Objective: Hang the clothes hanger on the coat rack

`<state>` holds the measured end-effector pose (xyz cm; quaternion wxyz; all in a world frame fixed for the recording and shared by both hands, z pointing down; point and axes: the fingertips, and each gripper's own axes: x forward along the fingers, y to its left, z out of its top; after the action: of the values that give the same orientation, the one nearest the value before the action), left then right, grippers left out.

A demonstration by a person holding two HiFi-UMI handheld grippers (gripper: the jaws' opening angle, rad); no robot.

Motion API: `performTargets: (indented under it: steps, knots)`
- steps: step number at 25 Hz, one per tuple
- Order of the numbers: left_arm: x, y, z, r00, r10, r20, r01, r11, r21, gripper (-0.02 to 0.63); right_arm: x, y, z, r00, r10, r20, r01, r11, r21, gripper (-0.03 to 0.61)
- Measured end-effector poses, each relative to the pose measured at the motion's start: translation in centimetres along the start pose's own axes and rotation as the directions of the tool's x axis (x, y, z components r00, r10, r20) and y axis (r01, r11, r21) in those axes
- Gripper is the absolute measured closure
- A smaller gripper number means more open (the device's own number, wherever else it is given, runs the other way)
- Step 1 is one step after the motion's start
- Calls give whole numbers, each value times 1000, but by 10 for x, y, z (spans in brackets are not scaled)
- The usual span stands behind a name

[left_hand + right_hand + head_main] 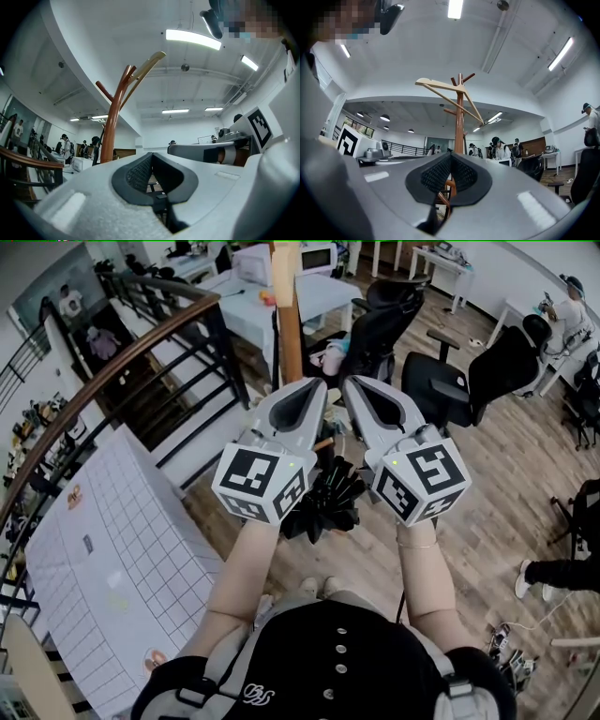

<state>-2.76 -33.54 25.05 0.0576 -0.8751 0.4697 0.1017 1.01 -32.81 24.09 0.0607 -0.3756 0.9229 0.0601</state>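
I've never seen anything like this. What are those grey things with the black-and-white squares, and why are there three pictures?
In the head view, a camera on a person's head looks down at their own arms. Each hand holds a hand-operated claw: the left claw and the right claw. The patterned cubes are part of them. The other two pictures come from cameras riding on each claw, looking along its jaws. Both claws are shut and hold nothing. Ahead stands a wooden coat rack, and a pale hanger already hangs near its top. No table is in use here.
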Motion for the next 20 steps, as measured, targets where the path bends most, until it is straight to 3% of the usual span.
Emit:
performTargets:
  steps: [20]
  knots:
    - [-7,0,-50,998,12,-66,-17,997,-75,614,-2,-1,-56,996,26,-90,-20,998,60,580]
